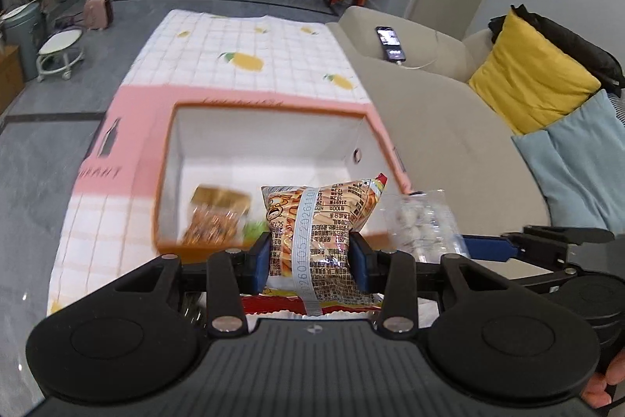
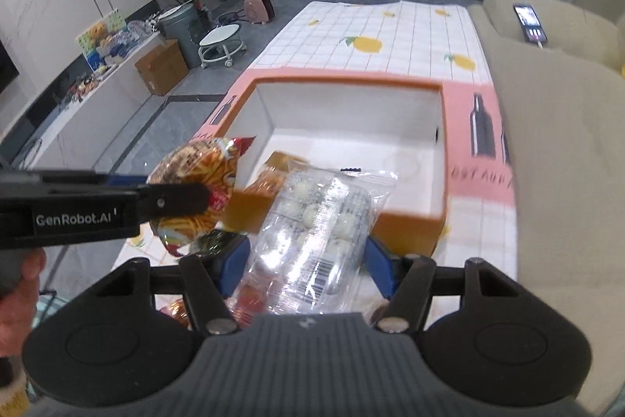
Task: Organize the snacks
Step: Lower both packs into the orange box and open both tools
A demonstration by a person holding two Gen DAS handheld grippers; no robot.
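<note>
My left gripper [image 1: 312, 256] is shut on an orange noodle-snack bag [image 1: 316, 229] and holds it over the near edge of an open pink box [image 1: 129, 159]. The bag also shows in the right wrist view [image 2: 195, 190]. My right gripper [image 2: 308, 256] is shut on a clear pack of white round sweets [image 2: 312, 229], just short of the box's near wall [image 2: 410, 225]; the pack also shows in the left wrist view [image 1: 422, 225]. A brown and gold snack pack [image 1: 218, 213] lies inside the box at its near left.
The box stands on a table with a white checked lemon-print cloth [image 1: 242, 42]. A beige sofa [image 1: 441, 112] runs along the right, with a phone [image 1: 390, 43] on its arm and yellow [image 1: 531, 81] and blue cushions. More snack packs lie under the grippers.
</note>
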